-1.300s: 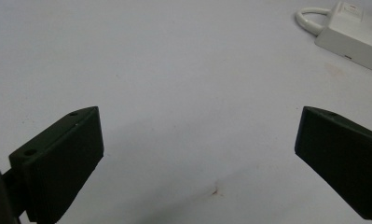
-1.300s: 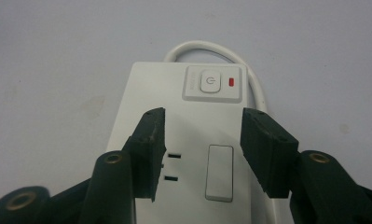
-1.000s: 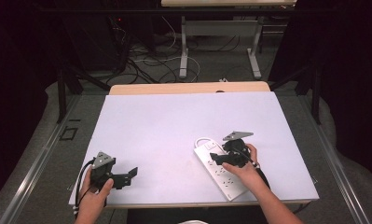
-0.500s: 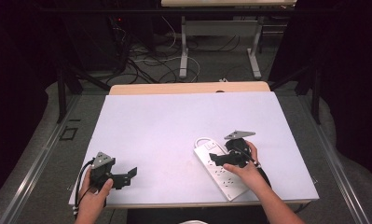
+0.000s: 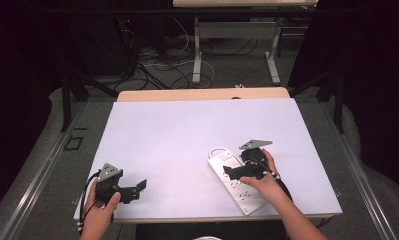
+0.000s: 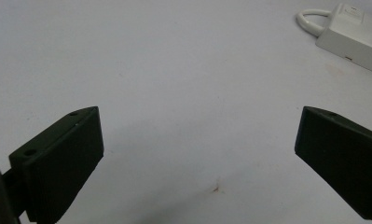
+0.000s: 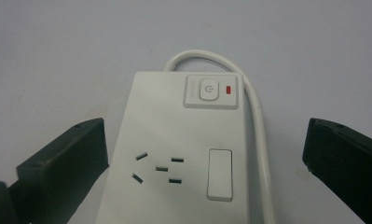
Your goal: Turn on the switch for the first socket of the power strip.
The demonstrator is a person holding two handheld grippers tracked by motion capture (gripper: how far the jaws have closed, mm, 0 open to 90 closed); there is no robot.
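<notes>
The white power strip (image 5: 238, 181) lies flat on the table (image 5: 187, 135), in the lower right part of the high view, with its long side running diagonally toward the bottom edge. In the right gripper view its near end sits in the centre of the frame: a power button (image 7: 209, 89) with a small red light (image 7: 228, 90) beside it, below that a group of socket slots (image 7: 159, 169) and a white rectangular cover (image 7: 220, 174). Its white cord (image 7: 253, 107) loops out from the top end and runs down along the right side of the body.

The right gripper (image 5: 230, 172) rests over the upper half of the strip, and its jaws have just been opening. They now stand wide apart, one on each side of the strip, and the pads do not press on it. I judge that a grip on the strip is just finished and that it is set down in its place; what remains, if anything, I cannot tell from these pictures.

The left gripper (image 5: 139, 187) is in the lower left of the high view, well apart from the strip, held low over the bare table. Its jaws are also spread wide with nothing between them; in the left gripper view the strip shows at the upper right corner.

There is no container on the table, so nothing is held in one.
</notes>
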